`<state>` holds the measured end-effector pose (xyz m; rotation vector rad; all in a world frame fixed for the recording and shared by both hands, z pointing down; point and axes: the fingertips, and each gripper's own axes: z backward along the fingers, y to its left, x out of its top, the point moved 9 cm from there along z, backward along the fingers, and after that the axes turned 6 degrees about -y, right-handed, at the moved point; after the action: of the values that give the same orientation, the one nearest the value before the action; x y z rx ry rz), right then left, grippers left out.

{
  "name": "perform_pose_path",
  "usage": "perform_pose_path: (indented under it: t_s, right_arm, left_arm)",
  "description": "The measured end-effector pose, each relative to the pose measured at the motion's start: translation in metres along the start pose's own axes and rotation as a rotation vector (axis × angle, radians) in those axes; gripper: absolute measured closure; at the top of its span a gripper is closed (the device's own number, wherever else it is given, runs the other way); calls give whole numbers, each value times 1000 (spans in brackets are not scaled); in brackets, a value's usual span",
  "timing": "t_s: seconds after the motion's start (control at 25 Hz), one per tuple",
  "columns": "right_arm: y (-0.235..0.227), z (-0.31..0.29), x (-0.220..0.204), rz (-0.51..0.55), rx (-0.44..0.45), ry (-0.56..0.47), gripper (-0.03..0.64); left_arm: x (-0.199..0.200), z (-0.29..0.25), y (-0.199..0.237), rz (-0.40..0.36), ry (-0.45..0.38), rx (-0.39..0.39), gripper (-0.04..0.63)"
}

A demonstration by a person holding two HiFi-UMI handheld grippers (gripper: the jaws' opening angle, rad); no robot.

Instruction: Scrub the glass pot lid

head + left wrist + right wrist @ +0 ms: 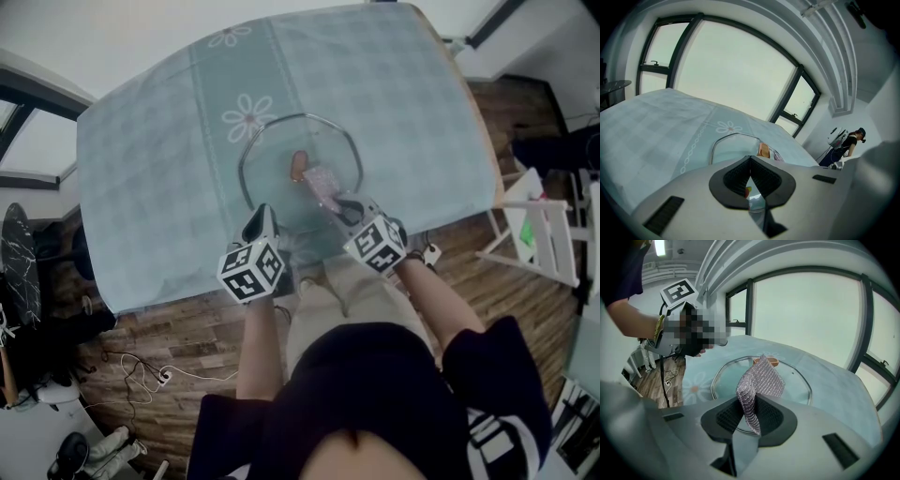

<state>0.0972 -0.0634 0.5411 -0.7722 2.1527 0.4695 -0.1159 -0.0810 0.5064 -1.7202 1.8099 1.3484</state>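
A glass pot lid (272, 155) w/ brown knob (298, 166) is lying on a pale-green tablecloth (159, 178). L gripper (262, 217) jaws are pinching its near rim; R gripper (339, 208) jaws are clamping a silvery mesh scrubber (759, 383) over the glass.

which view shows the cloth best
The right gripper view: the cloth fills the centre, mesh clear, pinched in the right gripper's jaws over the lid. The head view shows a small pale patch; the left gripper view only a sliver.
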Motion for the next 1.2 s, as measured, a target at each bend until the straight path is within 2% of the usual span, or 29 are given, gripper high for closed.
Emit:
perform_pose_path:
  t_s: [1.2]
  right_arm:
    - [76, -11, 9, 26, 77, 13, 537]
  left_arm:
    - [-10, 54, 30, -17, 7, -6, 595]
